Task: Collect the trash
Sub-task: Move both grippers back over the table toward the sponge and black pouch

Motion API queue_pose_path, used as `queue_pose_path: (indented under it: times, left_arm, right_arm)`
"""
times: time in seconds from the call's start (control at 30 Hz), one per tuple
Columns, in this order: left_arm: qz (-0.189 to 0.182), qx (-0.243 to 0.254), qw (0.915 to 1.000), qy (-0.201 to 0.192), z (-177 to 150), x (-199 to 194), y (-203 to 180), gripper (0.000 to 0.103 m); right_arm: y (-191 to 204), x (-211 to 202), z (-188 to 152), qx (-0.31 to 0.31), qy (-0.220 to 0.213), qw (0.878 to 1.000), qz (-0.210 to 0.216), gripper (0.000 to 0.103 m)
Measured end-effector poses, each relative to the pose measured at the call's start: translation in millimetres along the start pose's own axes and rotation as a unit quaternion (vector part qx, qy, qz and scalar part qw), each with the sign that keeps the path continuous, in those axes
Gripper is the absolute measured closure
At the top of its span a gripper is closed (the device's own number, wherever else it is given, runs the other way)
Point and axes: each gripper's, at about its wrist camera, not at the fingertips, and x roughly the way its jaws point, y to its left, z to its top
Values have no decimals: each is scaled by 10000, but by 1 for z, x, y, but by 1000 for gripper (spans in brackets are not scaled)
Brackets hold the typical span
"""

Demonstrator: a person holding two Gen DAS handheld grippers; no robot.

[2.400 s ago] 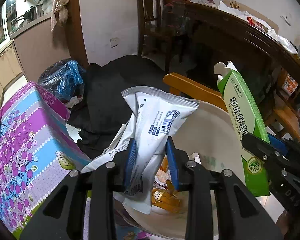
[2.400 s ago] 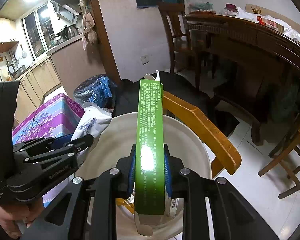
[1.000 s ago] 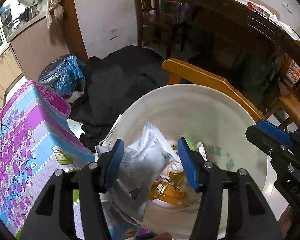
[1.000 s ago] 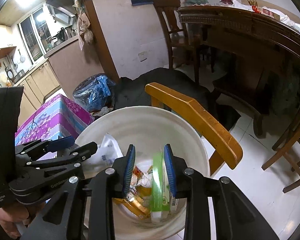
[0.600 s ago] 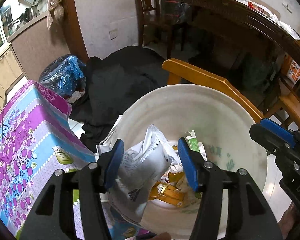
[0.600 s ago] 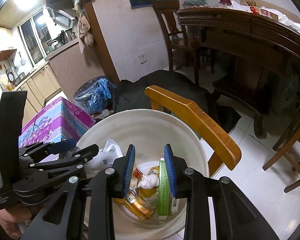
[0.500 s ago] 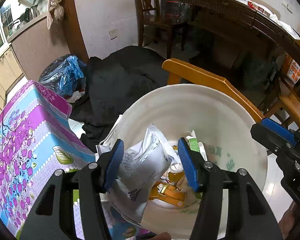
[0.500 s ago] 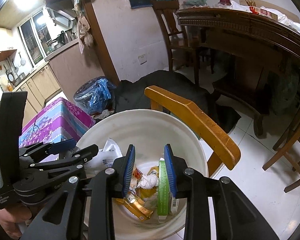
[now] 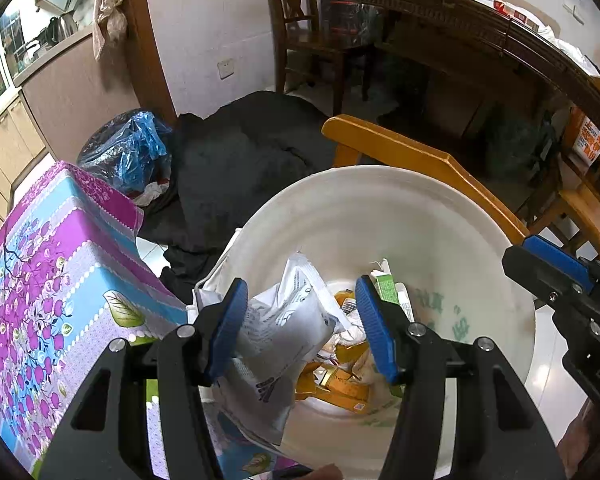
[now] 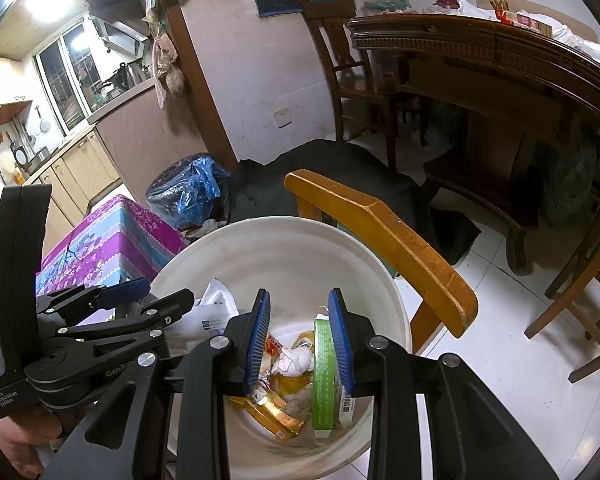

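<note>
A: Trash status?
B: Green box (image 10: 323, 364) and white bag (image 9: 284, 328) lie in the bucket (image 9: 440, 216).
A: Tongs?
B: Left tongs (image 9: 300, 328) and right tongs (image 10: 298, 340) above the bucket, both parted, holding nothing. More trash? None visible.

Both views are fisheye cameras riding on hand-held grippers, tilted steeply down from close above the white bucket (image 9: 480, 240). The left wrist view looks past its own blue pads into the bucket from the near left, the floral-covered table (image 9: 52, 280) close on its left. The right wrist view looks in from the near right. Both share the bucket and the yellow wooden chair back (image 10: 380, 232) on its far side
</note>
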Motion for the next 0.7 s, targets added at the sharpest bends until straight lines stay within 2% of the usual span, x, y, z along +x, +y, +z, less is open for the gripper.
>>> queue_pose_path:
  times: [0.17,0.3,0.4,0.53,0.7]
  left_arm:
    - [-23,-15,10000,-24,-3,-5,1,49]
    - [-69,-8,9998,-204,-14,-27,15,47]
    - [8,-94,9988,-472,-32,-59,46,39]
    - [79,-125,9976,-680,-57,-95,94,37]
    - [1,-433,9944,-959,-65,-129,136,36]
  right_arm:
    - [0,-2,-1,5,-25,10000,6,66]
    - [6,-20,-7,24,-243,9993,268,56]
    - [19,-36,-18,-54,-464,9976,506,45]
    - [42,-47,-36,-174,-565,9956,722,42]
    - [64,-68,-43,-278,-754,9940,736,40]
